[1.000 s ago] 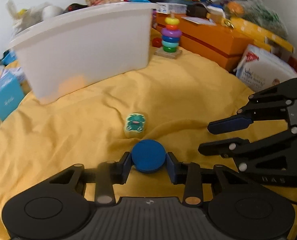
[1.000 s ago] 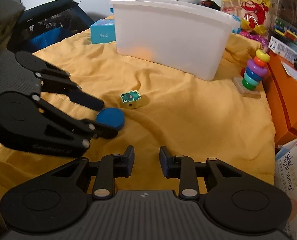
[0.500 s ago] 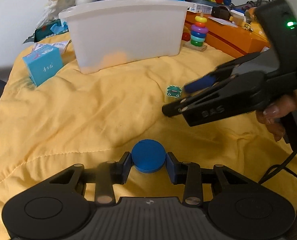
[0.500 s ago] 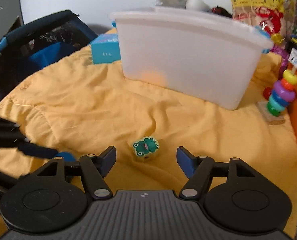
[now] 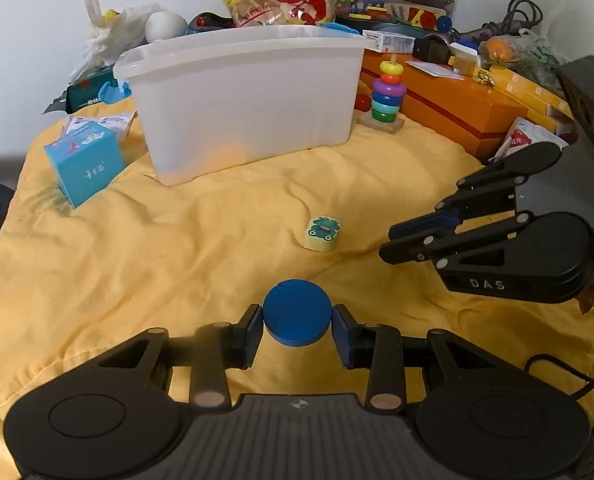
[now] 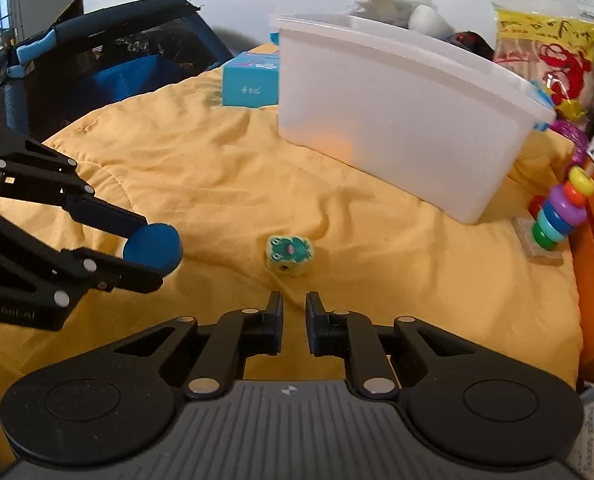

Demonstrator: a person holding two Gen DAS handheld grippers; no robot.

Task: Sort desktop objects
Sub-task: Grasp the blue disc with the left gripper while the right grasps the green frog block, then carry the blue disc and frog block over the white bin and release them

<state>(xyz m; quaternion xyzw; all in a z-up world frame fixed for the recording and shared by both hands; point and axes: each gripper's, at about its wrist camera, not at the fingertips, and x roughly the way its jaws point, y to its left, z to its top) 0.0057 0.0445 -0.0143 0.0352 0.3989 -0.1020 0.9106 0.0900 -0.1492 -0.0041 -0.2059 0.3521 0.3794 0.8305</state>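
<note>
My left gripper (image 5: pixel 297 330) is shut on a blue round disc (image 5: pixel 297 312) and holds it above the yellow cloth; the disc also shows in the right wrist view (image 6: pixel 153 247). A small frog block (image 5: pixel 323 232) lies on the cloth ahead, also in the right wrist view (image 6: pixel 289 254). My right gripper (image 6: pixel 294 322) is nearly shut and empty, just short of the frog block; it shows at the right of the left wrist view (image 5: pixel 393 244). A white plastic bin (image 5: pixel 241 96) stands behind, also in the right wrist view (image 6: pixel 401 120).
A blue carton (image 5: pixel 83 162) sits left of the bin. A ring stacker toy (image 5: pixel 387 94) and an orange box (image 5: pixel 457 112) stand at the right. Bags and toys are piled behind the bin. A dark blue mesh frame (image 6: pixel 109 60) stands past the cloth's left edge.
My right gripper has closed from wide open to nearly shut and pulled back from the frog block. My left gripper keeps the blue disc and has turned a little.
</note>
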